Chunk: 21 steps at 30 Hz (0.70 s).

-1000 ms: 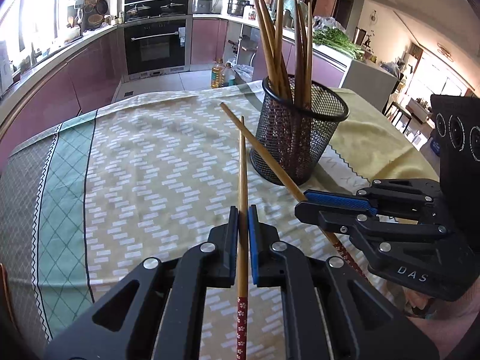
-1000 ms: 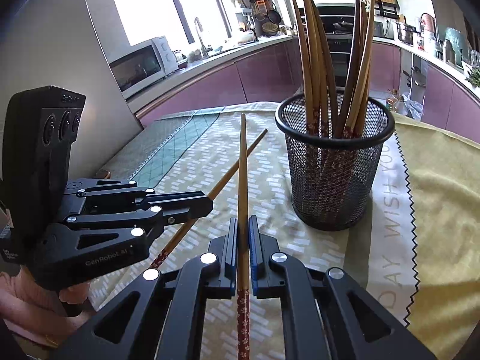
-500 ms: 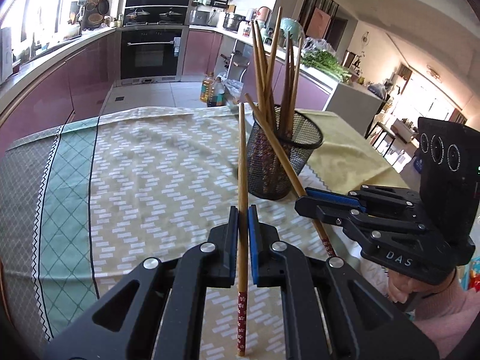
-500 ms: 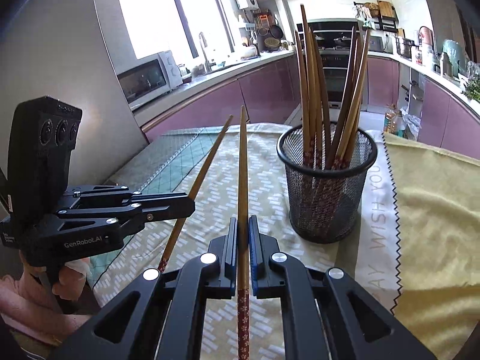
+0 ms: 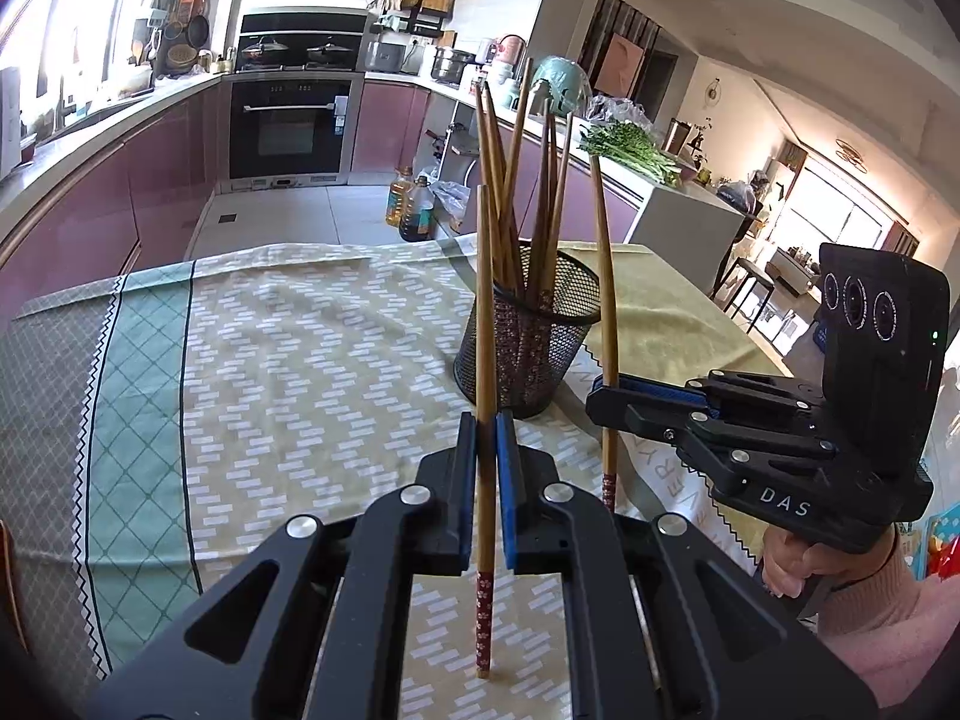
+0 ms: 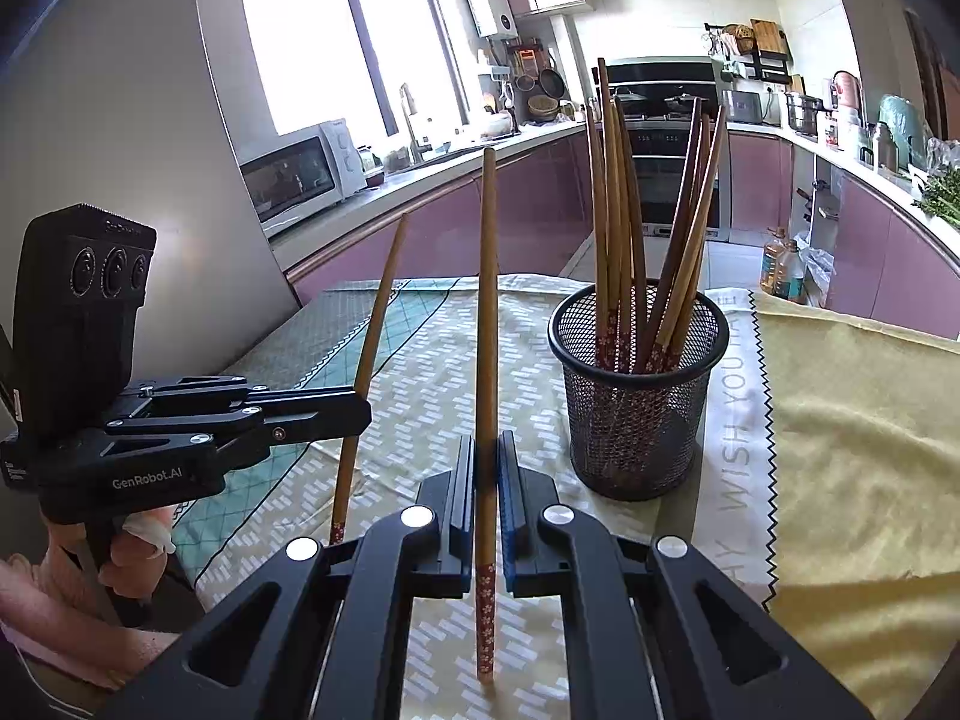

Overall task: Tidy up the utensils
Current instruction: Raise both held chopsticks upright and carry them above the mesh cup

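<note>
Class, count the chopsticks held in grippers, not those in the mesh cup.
2: one chopstick clamped upright in the left gripper, another chopstick upright in the right gripper.

- Left claw point(image 5: 486, 468): black body, blue pads, silver screw heads.
- Right claw point(image 6: 487, 480): the same black, blue and silver; white lettering shows on its side in the left wrist view.
- Chopstick in the left claw point(image 5: 485, 312): light brown wood, its lower end dark red with small white flowers.
- Chopstick in the right claw point(image 6: 487, 324): the same brown, with the same red flowered end.
- Mesh cup point(image 6: 636, 414): black wire; the chopsticks in it point(image 6: 624, 210) range from tan to dark brown.
- Tablecloth point(image 5: 312, 360): olive-tan with white dashes in zigzag rows, plus a teal diamond-lattice band at 9 o'clock.
- Yellow cloth point(image 6: 852, 438): plain, with a black zigzag edge and grey lettering.
- Cabinets point(image 6: 540, 192): glossy mauve.
- Sleeve point(image 5: 882, 606): pink.
</note>
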### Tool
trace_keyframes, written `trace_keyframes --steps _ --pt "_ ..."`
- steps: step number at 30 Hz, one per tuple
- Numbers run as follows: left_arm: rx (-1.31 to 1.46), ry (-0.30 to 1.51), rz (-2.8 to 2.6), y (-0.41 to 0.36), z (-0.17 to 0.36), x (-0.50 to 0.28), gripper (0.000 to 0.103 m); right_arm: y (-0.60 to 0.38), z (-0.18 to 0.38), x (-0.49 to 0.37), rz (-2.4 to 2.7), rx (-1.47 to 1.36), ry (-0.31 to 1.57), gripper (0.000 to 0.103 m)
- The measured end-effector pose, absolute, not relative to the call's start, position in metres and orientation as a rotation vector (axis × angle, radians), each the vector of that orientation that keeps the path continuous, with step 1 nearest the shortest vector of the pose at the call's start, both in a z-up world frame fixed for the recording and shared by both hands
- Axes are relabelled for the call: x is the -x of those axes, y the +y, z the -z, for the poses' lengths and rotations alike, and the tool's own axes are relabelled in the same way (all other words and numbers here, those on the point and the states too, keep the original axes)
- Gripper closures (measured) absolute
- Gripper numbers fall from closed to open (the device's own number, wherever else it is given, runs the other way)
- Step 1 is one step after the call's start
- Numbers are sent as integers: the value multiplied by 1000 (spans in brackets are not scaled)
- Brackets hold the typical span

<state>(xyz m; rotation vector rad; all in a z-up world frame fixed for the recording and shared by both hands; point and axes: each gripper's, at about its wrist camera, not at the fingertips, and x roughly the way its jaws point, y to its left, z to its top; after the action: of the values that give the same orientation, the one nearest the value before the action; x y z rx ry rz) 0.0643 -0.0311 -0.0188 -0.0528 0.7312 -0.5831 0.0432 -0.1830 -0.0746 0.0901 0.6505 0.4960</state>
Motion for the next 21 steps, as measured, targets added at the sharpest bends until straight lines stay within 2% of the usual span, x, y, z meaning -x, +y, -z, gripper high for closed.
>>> trace_keyframes --steps 21 --pt "40 699 605 -42 10 -65 96 -185 64 -42 -484 -94 618 97"
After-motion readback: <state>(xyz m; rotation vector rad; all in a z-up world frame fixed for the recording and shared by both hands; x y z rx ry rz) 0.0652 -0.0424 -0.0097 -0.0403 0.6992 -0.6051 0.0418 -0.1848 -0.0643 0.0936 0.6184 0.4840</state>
